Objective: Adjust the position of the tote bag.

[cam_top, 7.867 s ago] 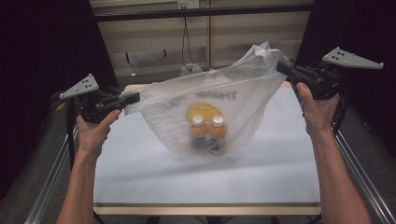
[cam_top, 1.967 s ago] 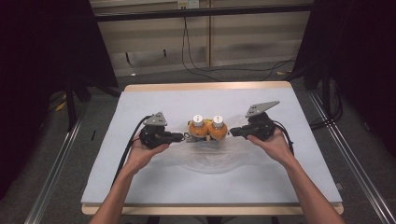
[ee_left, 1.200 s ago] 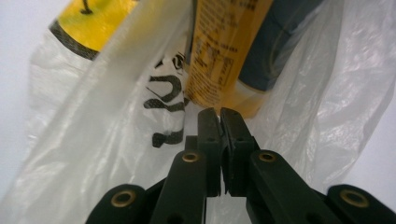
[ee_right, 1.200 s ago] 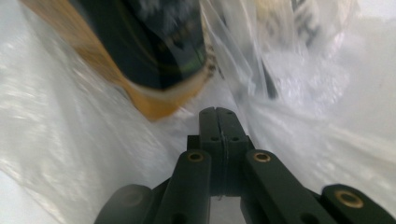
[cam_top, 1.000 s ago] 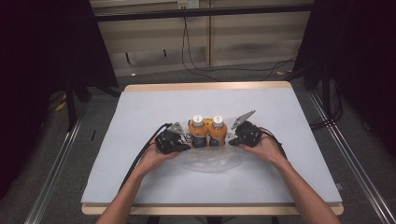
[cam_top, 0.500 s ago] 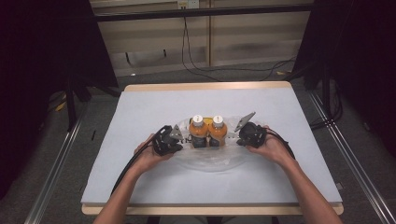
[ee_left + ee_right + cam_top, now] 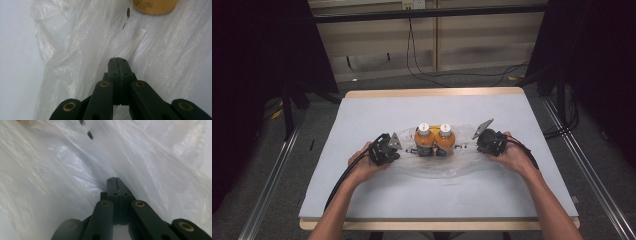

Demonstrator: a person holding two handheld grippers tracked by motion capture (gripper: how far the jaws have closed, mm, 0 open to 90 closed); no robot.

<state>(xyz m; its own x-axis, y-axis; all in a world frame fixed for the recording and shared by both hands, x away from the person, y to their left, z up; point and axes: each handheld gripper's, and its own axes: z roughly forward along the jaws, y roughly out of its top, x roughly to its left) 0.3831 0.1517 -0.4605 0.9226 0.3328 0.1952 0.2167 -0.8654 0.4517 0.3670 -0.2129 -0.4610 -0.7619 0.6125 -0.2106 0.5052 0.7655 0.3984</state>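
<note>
The left gripper [image 7: 388, 148] sits left of centre in the high view, low over the table, and in the left gripper view [image 7: 117, 61] its two black jaws are pressed flat together, with crinkled film lying around the tips; whether any film is pinched between them cannot be told. The right gripper [image 7: 486, 141] sits right of centre in the high view, and in the right gripper view [image 7: 116, 181] its jaws are likewise together, again with no way to tell if film is caught.

The wide wooden-edged table with a pale blue-grey cover [image 7: 377, 110] spans the middle of the high view. On it, between the two grippers, lies the thin clear plastic bag [image 7: 447, 166], flattened and spread toward the lower part of the frame; it fills the upper parts of both gripper views [image 7: 75, 37] [image 7: 50, 182]. Two small orange bottles with white caps [image 7: 434, 140] stand touching side by side at the bag's upper edge, centre frame.
</note>
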